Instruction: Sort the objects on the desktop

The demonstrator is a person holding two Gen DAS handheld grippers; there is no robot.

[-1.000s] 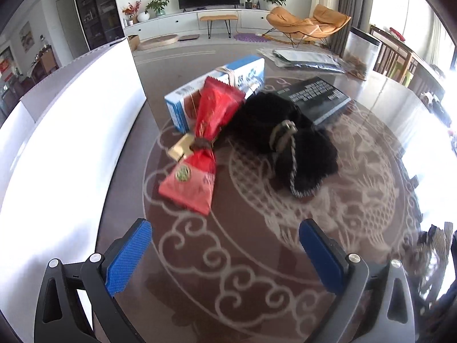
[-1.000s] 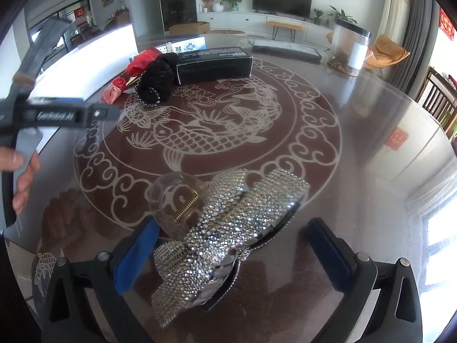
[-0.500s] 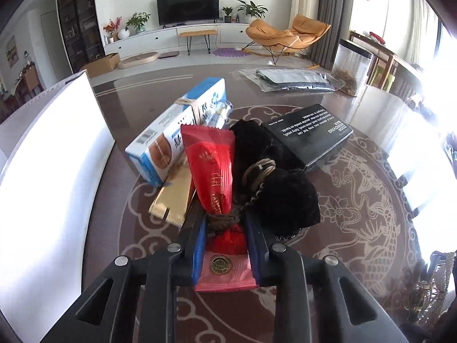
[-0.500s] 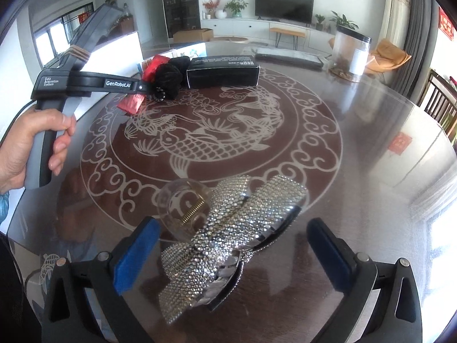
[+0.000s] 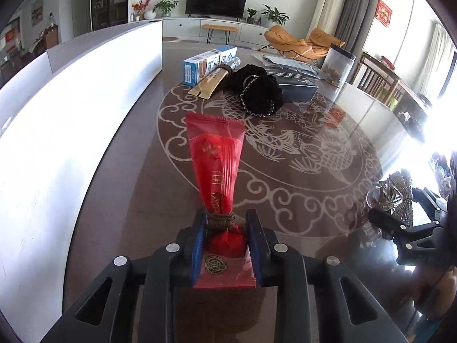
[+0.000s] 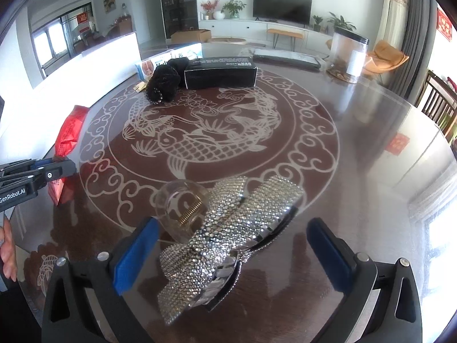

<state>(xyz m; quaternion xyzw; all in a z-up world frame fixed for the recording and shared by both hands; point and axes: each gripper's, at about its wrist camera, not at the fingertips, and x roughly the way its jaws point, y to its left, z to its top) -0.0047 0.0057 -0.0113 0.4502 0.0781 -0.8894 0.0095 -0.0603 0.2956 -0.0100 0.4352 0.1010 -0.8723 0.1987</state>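
Bright daylight, window glare, perhaps overexposed, fisheye-warped edges.

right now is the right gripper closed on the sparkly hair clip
No, the right gripper stands wide open, its blue pads apart on either side of the rhinestone hair clip lying on the table.

The left gripper (image 5: 225,240) has its jaws drawn in close, clamped on the tied neck of a red packet (image 5: 217,160), and is held low and roughly level. The right gripper (image 6: 231,245) has its jaws spread wide, holding nothing. A hand (image 6: 7,245), probably the left, shows at the frame edge.
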